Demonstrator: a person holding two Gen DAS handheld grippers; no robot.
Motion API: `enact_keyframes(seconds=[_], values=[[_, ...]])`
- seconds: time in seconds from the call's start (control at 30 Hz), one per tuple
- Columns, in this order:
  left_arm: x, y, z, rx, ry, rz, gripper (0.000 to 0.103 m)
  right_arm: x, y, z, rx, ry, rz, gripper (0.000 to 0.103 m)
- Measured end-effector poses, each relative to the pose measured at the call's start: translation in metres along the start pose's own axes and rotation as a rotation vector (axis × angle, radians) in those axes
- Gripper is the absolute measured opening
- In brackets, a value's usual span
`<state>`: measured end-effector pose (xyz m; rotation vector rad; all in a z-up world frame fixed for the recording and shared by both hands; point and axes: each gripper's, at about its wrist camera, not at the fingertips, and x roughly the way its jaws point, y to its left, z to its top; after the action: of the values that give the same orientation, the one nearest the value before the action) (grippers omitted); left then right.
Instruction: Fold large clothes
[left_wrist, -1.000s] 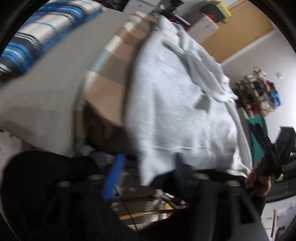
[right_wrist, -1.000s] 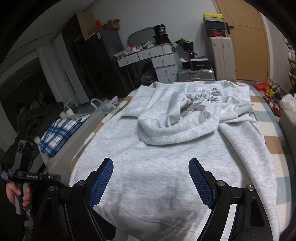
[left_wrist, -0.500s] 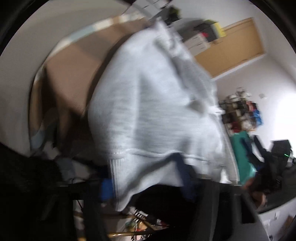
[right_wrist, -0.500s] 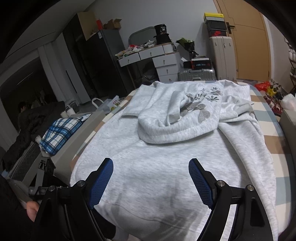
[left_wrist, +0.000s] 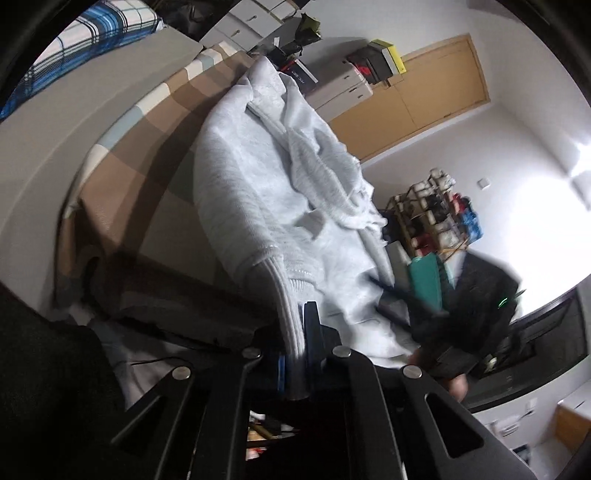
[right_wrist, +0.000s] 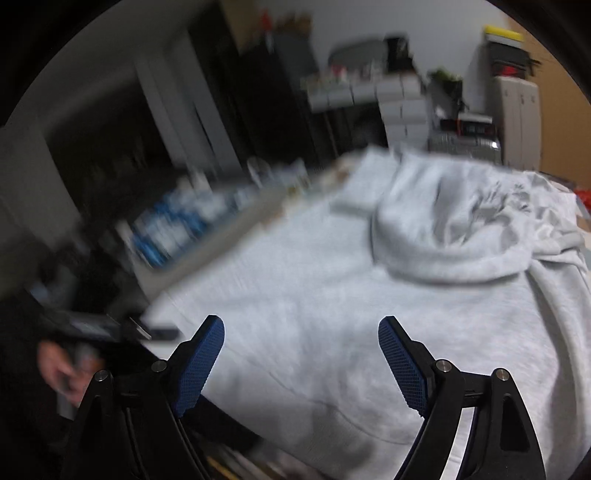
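Cluttered bedroom, checked bedcover (left_wrist: 122, 173) w/ soft, floppy grey sweatshirt (right_wrist: 332, 332): left claw (left_wrist: 293, 354) clenched on ribbed hem (left_wrist: 288, 310), right claw (right_wrist: 301, 354) spread wide, nothing held.

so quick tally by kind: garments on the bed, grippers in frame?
Grey sweatshirt: 1, hem clamped in the left gripper
Grippers: 2; right gripper is open over the hem
Total: 3
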<state>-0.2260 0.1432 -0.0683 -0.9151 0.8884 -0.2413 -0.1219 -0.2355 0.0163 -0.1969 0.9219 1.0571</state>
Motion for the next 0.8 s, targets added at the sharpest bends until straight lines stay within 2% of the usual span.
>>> enact_keyframes(seconds=[0.03,0.07,0.13,0.17,0.2,0.27,0.33,0.43,0.47,0.5,0.53,0.57,0.6,0.63,0.67,0.73,0.8], values=[[0.000,-0.001,0.004,-0.010,0.003,-0.007,0.003,0.011,0.006,0.000,-0.025,0.042,0.029,0.075],[0.000,-0.004,0.006,-0.004,0.005,-0.011,0.003,0.020,0.016,-0.001,-0.070,0.077,0.036,0.073],[0.000,-0.012,0.012,0.019,0.003,-0.015,0.003,0.020,0.028,-0.006,-0.131,0.075,0.035,0.076],[0.001,-0.015,0.015,0.027,0.007,-0.021,0.003,0.014,0.035,-0.011,-0.163,0.052,0.084,0.077],[0.001,-0.019,0.018,0.029,0.007,-0.029,0.003,0.009,0.041,-0.014,-0.190,0.038,0.112,0.084],[0.005,-0.026,0.022,0.032,0.022,-0.050,0.003,0.004,0.055,-0.021,-0.247,0.009,0.111,0.096],[0.008,-0.033,0.026,0.036,0.029,-0.070,0.003,0.006,0.077,-0.027,-0.342,-0.031,0.033,0.097],[0.010,-0.039,0.028,0.035,0.034,-0.102,0.003,0.032,0.102,-0.029,-0.470,-0.048,-0.182,0.095],[0.010,-0.039,0.029,0.033,0.035,-0.108,0.003,0.040,0.105,-0.029,-0.483,-0.053,-0.210,0.094],[0.009,-0.039,0.030,0.031,0.035,-0.102,0.005,0.045,0.106,-0.027,-0.481,-0.053,-0.206,0.076],[0.009,-0.036,0.031,0.018,0.044,-0.069,0.007,0.049,0.104,-0.025,-0.462,-0.045,-0.184,0.039],[0.008,-0.030,0.031,-0.003,0.051,-0.057,0.018,0.051,0.098,-0.021,-0.427,-0.033,-0.187,0.025],[0.007,-0.026,0.032,-0.019,0.051,-0.060,0.037,0.049,0.087,-0.016,-0.363,-0.037,-0.177,0.016],[0.004,-0.020,0.031,-0.034,0.045,-0.047,0.051,0.041,0.076,-0.014,-0.294,-0.058,-0.118,0.014],[0.000,-0.013,0.030,-0.061,0.029,-0.018,0.074,0.032,0.061,-0.011,-0.206,-0.090,-0.038,0.011],[-0.007,-0.005,0.030,-0.087,-0.015,-0.015,0.078,0.018,0.043,-0.008,-0.130,-0.123,0.029,0.005],[-0.006,-0.001,0.033,-0.089,-0.018,-0.001,0.084,0.012,0.045,-0.010,-0.147,-0.140,0.024,0.005]])
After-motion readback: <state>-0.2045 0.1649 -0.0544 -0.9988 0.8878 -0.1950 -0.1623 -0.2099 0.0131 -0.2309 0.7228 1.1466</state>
